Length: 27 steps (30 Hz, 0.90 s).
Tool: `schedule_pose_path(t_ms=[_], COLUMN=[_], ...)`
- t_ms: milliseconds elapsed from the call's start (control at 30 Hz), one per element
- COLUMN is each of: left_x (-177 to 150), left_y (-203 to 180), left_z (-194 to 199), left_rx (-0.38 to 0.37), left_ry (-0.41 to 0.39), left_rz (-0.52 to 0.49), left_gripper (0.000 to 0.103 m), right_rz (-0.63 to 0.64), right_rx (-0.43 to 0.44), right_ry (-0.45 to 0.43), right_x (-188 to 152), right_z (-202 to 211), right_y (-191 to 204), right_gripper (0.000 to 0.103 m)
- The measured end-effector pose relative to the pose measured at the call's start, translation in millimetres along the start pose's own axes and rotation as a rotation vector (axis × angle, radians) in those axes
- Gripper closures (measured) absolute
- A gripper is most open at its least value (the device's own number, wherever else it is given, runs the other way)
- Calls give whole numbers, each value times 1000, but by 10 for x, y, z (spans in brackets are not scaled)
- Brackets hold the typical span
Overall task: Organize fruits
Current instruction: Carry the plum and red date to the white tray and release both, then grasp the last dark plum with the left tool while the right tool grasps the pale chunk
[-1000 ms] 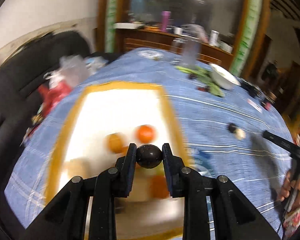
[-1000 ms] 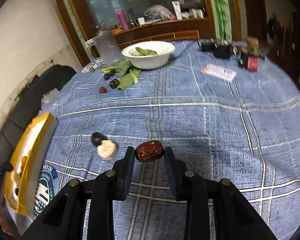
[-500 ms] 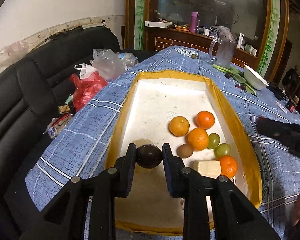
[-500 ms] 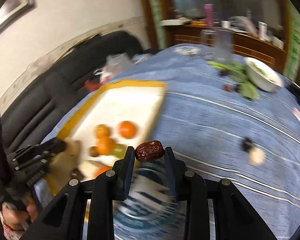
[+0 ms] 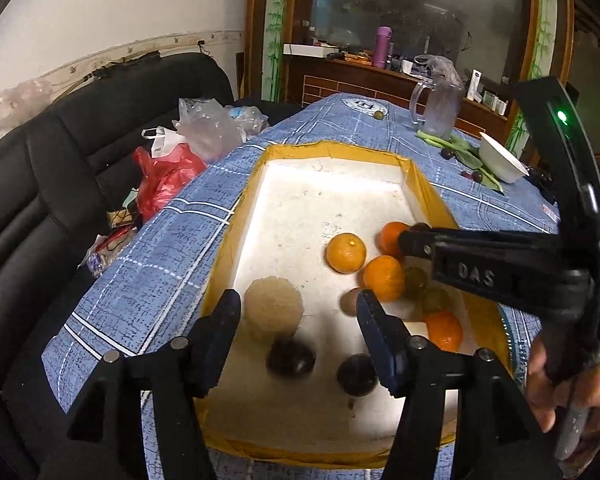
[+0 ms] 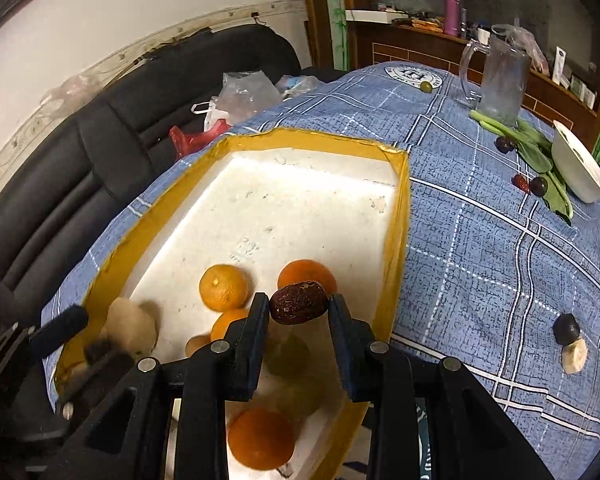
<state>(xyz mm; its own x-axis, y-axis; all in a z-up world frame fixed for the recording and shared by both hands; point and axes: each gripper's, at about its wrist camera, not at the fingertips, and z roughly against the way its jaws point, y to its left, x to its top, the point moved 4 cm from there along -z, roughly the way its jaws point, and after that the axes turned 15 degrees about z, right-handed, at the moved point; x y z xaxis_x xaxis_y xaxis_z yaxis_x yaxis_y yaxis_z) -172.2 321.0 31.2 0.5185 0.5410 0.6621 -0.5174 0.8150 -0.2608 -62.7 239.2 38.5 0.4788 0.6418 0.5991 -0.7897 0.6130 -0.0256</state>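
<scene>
A white tray with a yellow rim (image 5: 332, 152) (image 6: 396, 216) lies on the blue checked tablecloth. It holds several oranges (image 5: 346, 252) (image 6: 224, 286), green fruits (image 5: 416, 280), a pale round fruit (image 5: 274, 306) and two dark round fruits (image 5: 290, 358) (image 5: 356, 374). My left gripper (image 5: 298, 316) is open and empty above the dark fruits. My right gripper (image 6: 299, 310) is shut on a brown-red date (image 6: 299, 303) and holds it above the tray's right side, over the oranges. It also shows in the left wrist view (image 5: 500, 268).
A dark fruit (image 6: 566, 328) and a pale piece (image 6: 574, 356) lie on the cloth right of the tray. A white bowl (image 6: 578, 168), green leaves (image 6: 536, 156), small dark fruits (image 6: 538, 186) and a glass jug (image 6: 500, 84) stand at the far end. A black sofa (image 5: 40, 184) with plastic bags is at left.
My left gripper opened and let the dark round fruit drop onto the tray. My right gripper swung with the date from over the table to above the tray.
</scene>
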Motion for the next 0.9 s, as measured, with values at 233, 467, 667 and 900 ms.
schedule_pose_path(t_ms=[233, 467, 667, 900], left_x=[-12, -10, -65, -125], left_y=[-91, -191, -319, -572], left_z=[20, 88, 165, 311], left_rx=[1, 12, 28, 16], left_ry=[9, 7, -3, -26], left_rz=[-22, -30, -67, -129], left_gripper=[30, 24, 24, 24], right_rz=[-3, -38, -82, -134], right_rx=[-25, -49, -53, -71], right_ry=[-62, -108, -114, -125], right_x=[64, -13, -165, -397], right_z=[184, 437, 540, 711], right_y=[-37, -179, -330, -599], right_gripper=[48, 38, 38, 38])
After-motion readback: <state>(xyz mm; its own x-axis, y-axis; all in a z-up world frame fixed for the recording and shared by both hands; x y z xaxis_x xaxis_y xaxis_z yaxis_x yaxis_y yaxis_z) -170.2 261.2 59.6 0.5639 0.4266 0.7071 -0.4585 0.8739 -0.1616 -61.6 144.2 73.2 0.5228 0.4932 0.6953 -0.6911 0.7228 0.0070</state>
